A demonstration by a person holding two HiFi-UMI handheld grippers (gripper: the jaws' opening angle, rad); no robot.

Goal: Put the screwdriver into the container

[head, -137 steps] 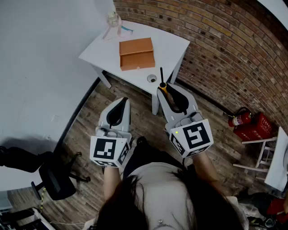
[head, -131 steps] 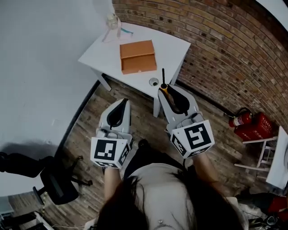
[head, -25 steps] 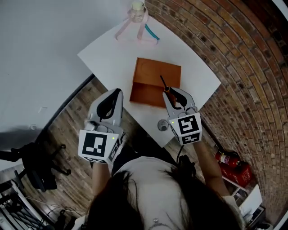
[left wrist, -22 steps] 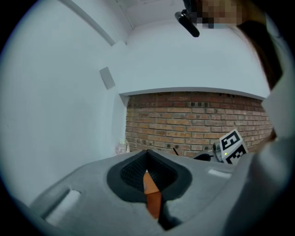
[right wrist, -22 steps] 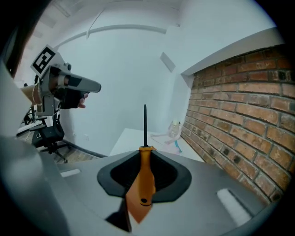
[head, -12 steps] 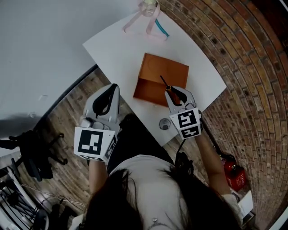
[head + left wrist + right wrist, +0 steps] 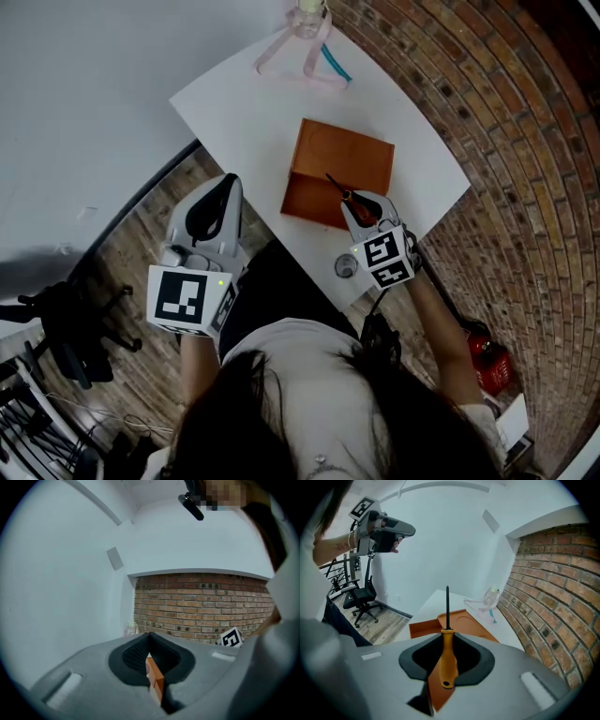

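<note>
Screwdriver (image 7: pixel 339 187) sits over the container's (image 7: pixel 349 155) near edge in the head view. It looks best to lower it, lay it flat inside the container, then let go. The left gripper (image 7: pixel 225 186) hangs off the container's left side.

Left gripper view: jaws together, nothing held.

Right gripper view: the right gripper (image 7: pixel 446 644) is clamped on the orange handle, with the shaft pointing across the container.

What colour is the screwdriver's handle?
The screwdriver has an orange handle; the right gripper view shows it best.
</note>
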